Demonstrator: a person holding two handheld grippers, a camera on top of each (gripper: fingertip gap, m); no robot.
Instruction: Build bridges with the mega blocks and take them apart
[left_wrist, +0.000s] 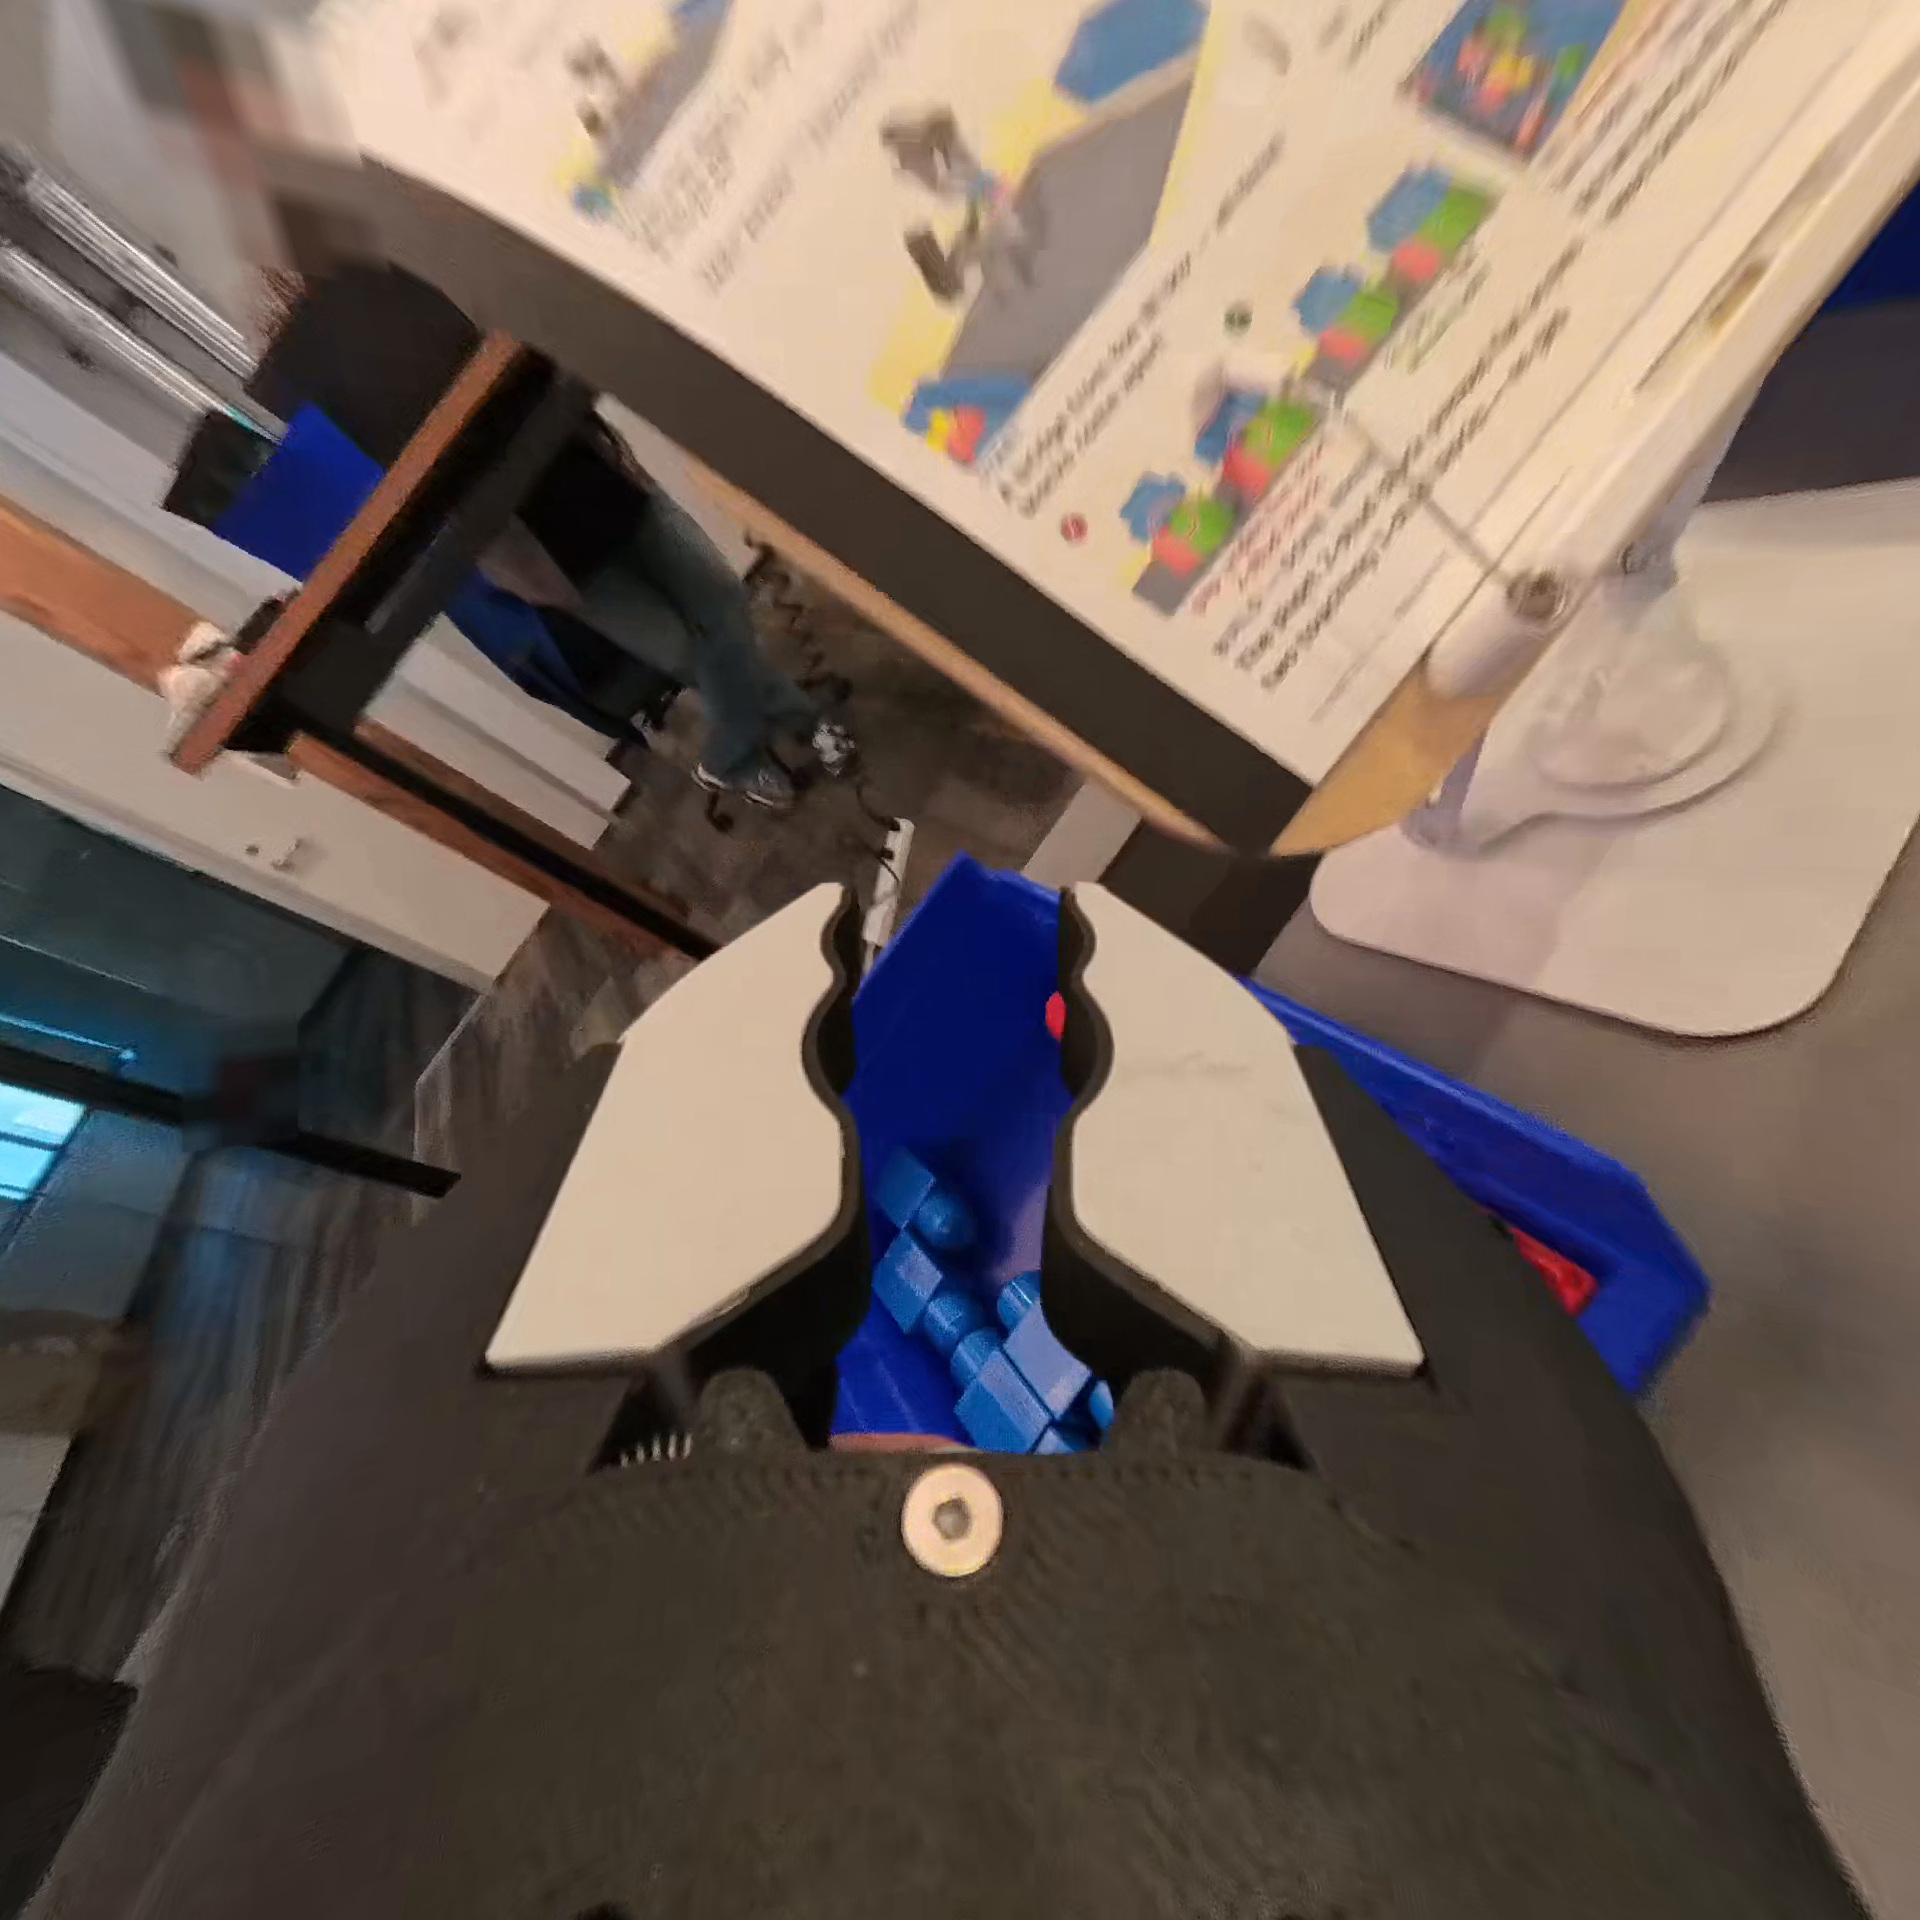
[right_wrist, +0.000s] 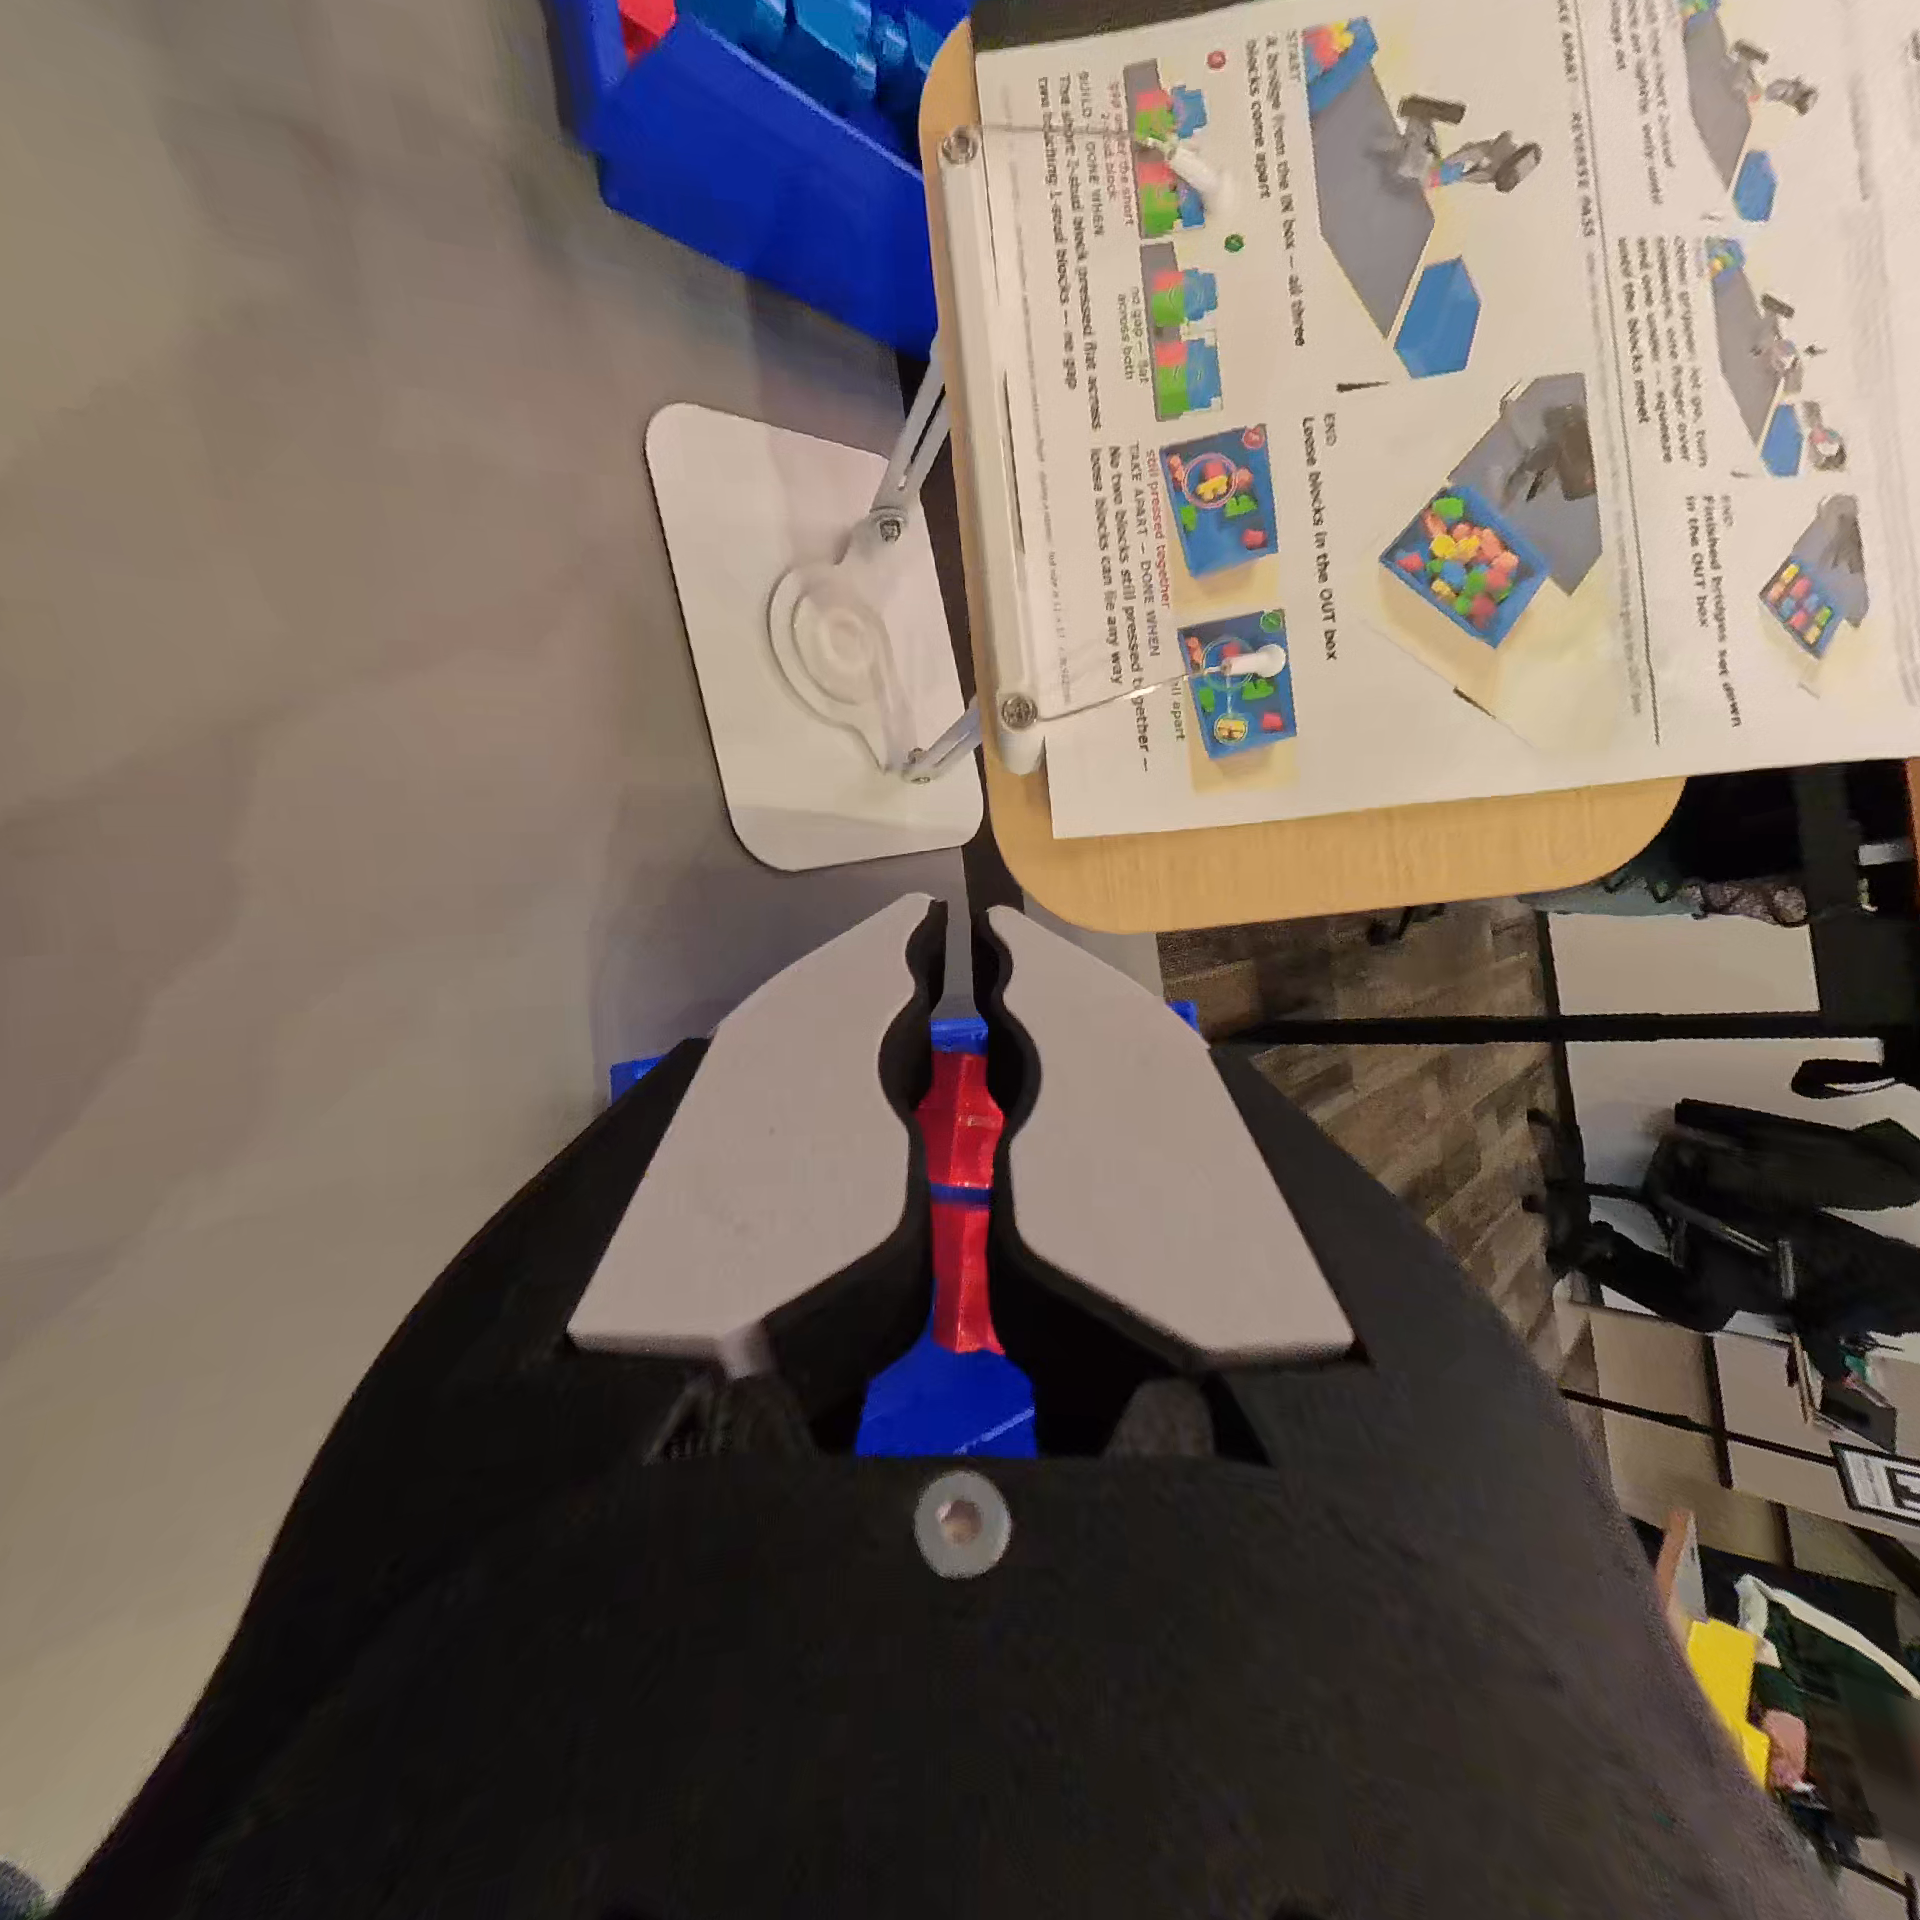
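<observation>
Both grippers are hovering over blue bins (left_wrist: 966, 1049) of blocks (left_wrist: 997, 1340), left fingers (left_wrist: 727, 1122) parted and empty, right fingers (right_wrist: 790, 1132) nearly closed on nothing; fetching blocks seems underway, the next move requiring a descent.

The left wrist view sat close over a blue bin (left_wrist: 935, 1039) at frame centre, rolled sideways, facing the instruction board (left_wrist: 1143, 312) at upper right. The right wrist view looked down at another bin (right_wrist: 935, 1403); both shared the board (right_wrist: 1351, 416).
</observation>
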